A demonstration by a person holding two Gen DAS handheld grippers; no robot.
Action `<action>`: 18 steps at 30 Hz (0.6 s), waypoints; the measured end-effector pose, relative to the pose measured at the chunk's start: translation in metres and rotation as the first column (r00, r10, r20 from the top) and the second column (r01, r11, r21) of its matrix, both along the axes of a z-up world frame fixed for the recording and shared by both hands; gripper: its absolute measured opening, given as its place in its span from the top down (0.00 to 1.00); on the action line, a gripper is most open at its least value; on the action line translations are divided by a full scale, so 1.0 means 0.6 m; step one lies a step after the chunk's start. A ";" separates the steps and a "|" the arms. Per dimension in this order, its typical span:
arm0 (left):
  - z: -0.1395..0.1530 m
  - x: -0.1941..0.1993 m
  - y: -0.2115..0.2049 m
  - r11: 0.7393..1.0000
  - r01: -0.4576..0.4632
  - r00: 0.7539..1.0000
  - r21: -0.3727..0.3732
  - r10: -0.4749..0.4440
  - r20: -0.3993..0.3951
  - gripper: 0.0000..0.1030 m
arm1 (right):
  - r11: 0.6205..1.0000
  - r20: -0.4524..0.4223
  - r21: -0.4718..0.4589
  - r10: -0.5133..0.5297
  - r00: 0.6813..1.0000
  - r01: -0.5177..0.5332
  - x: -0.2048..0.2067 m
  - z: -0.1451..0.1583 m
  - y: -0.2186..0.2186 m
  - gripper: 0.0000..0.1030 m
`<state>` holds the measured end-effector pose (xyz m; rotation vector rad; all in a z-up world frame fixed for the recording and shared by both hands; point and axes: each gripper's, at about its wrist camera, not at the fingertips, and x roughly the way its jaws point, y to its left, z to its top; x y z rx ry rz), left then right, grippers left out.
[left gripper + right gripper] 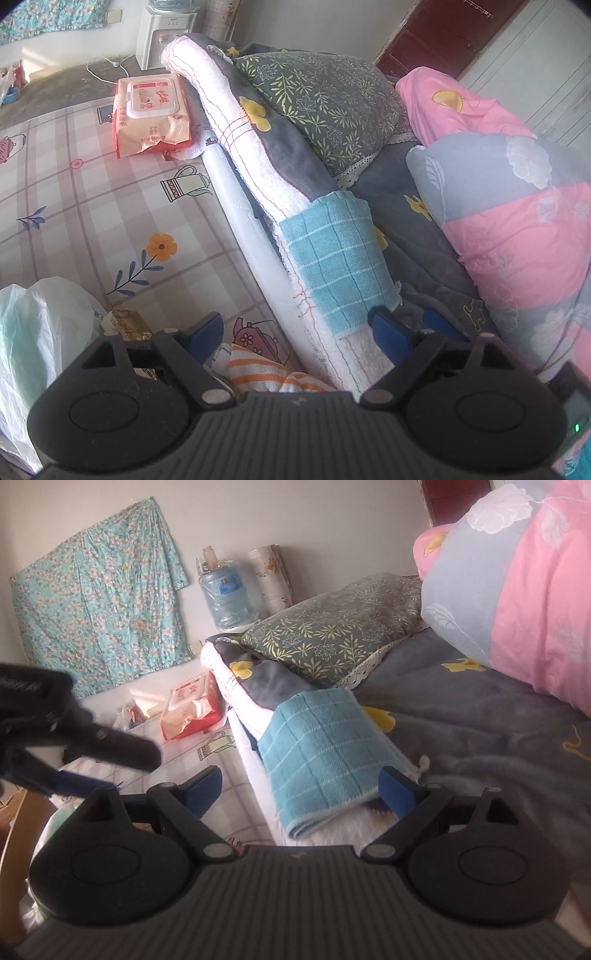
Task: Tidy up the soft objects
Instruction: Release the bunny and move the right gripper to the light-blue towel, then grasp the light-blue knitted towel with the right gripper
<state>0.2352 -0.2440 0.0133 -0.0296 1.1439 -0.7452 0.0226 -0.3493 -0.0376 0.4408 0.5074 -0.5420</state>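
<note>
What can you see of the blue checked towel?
The blue checked towel is woven teal cloth with a pale grid of lines and a lighter hem. It lies draped flat over the white padded edge of the bed, on a white quilted layer, its far end against the grey blanket. The open right claw straddles its near end without gripping.

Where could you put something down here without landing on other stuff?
The checked tablecloth is bare between the pack of wipes and the white plastic bag. The grey blanket lies open between the leaf-print pillow and the pink quilt. The ridge under the blue towel is crowded.
</note>
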 end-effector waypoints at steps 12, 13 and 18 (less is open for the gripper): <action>-0.009 0.024 0.030 1.000 -0.029 1.000 0.008 0.030 -0.007 0.14 | 1.000 -0.209 0.024 -0.008 0.978 0.013 0.121 -0.096 -0.058 0.21; -0.010 0.024 0.033 1.000 -0.029 1.000 0.007 0.029 -0.008 0.14 | 1.000 -0.218 0.001 -0.007 0.976 0.007 0.119 -0.095 -0.049 0.24; -0.016 0.023 0.036 0.999 -0.035 0.999 0.009 0.035 -0.018 0.14 | 0.997 -0.207 -0.072 -0.018 0.978 0.003 0.099 -0.086 -0.021 0.53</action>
